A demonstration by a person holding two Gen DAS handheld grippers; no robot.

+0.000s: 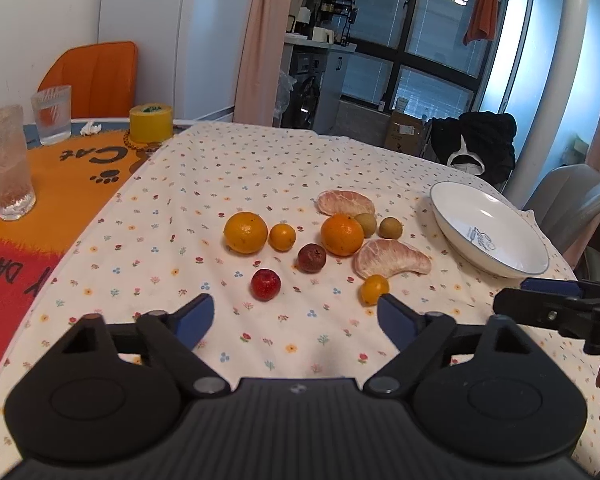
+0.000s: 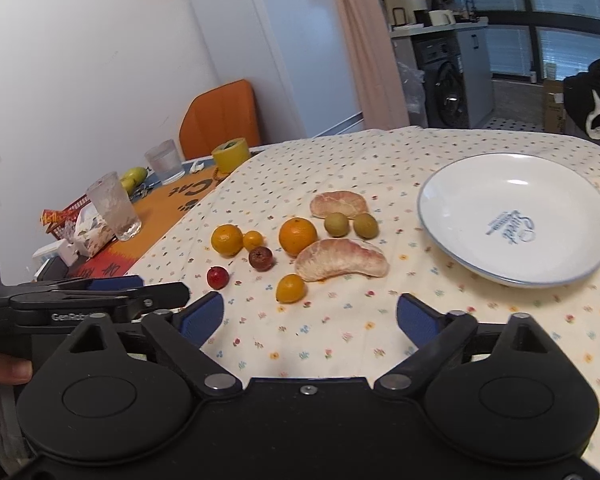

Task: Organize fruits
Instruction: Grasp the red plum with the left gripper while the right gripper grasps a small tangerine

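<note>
Ten fruits [image 2: 298, 236] (one plate [image 2: 460, 184])

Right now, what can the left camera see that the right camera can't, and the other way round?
Only the left wrist view shows the orange towel hanging by the window and the grey chair.

Only the right wrist view shows the green pears and the red basket behind the frosted glass.

Both show the white plate, the two pomelo segments, oranges, yellow tape roll and both open grippers: left, right.
</note>
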